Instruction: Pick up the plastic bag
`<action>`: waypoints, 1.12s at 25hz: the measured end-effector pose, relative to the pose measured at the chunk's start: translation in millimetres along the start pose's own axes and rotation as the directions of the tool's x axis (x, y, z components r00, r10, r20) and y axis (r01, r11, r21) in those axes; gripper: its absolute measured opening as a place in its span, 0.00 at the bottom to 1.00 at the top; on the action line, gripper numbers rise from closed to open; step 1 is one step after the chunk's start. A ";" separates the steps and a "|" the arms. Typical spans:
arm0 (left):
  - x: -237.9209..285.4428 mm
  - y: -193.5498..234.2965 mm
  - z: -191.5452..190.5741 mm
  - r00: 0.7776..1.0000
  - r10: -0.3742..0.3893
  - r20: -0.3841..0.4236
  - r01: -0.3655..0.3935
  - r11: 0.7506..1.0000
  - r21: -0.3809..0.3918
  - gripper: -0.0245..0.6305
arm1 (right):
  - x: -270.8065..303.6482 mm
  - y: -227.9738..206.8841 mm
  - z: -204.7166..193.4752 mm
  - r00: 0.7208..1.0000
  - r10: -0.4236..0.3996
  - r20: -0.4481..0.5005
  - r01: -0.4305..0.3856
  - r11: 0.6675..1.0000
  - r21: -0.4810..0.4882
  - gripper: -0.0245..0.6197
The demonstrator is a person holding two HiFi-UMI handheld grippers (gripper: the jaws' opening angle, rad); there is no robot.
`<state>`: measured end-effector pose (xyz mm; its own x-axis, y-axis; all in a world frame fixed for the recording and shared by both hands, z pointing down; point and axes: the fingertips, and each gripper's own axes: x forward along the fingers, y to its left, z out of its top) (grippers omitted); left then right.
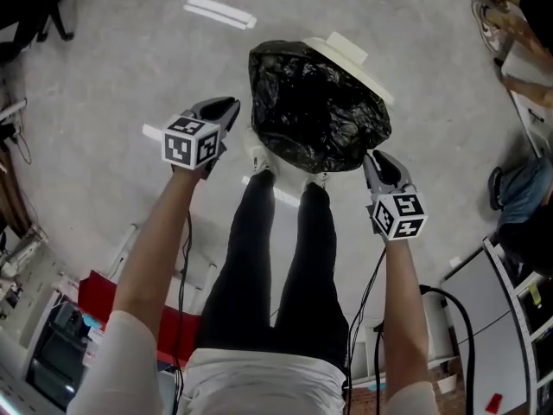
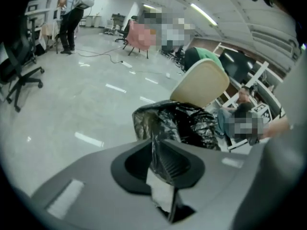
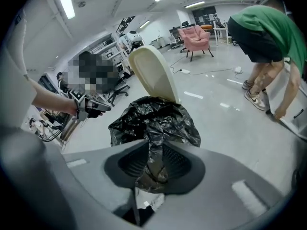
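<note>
The plastic bag (image 1: 315, 111) is seen as a full, rounded bundle of glossy black film, crumpled and heavily creased, with light caught on its folds. It is placed low, just ahead of the white shoes (image 1: 259, 164) of the person, with a cream lid (image 1: 354, 59) stood up right behind it. Whether it is seated in a bin under that lid or rests on the pale floor (image 1: 121, 59) cannot be told, since no bin body is shown. From either side of the bag a drawn-out tail of film is led toward a gripper. In the left gripper view a thin strip of it is run through the slit of the left gripper (image 2: 156, 147), whose jaws are held slightly apart, floor being visible through the gap beside the strip. In the right gripper view a thicker twisted bunch is lodged between the jaws of the right gripper (image 3: 154, 152), which are likewise parted a little, so the film is not judged to be pinched firmly on either side. The task is therefore judged unfinished: film is lodged between both pairs of jaws, but a tight clamp on each tail and the lift itself are left to be done
</note>
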<state>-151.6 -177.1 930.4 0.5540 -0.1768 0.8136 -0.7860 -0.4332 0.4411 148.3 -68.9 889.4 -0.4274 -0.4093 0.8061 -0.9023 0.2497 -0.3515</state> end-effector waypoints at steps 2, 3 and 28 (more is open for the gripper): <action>14.6 12.1 -13.7 0.999 -0.016 -0.039 0.014 0.999 -0.040 0.15 | 11.7 -8.0 -11.0 1.000 -0.012 -0.008 0.012 0.999 0.031 0.20; 20.9 17.7 -20.7 0.998 -0.027 -0.056 0.024 0.998 -0.064 0.15 | 15.8 -12.4 -15.6 1.000 -0.021 -0.009 0.021 0.998 0.052 0.22; 86.0 10.1 -33.3 0.869 -0.491 0.061 0.477 0.798 -0.370 0.05 | 89.4 -26.5 -51.1 0.976 0.214 0.039 -0.215 0.921 0.324 0.06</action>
<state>-121.0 -167.3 1017.4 0.8840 0.0049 0.4674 -0.4645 -0.1032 0.8796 137.0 -67.2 995.0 -0.6122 -0.3808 0.6929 -0.7580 0.0333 -0.6514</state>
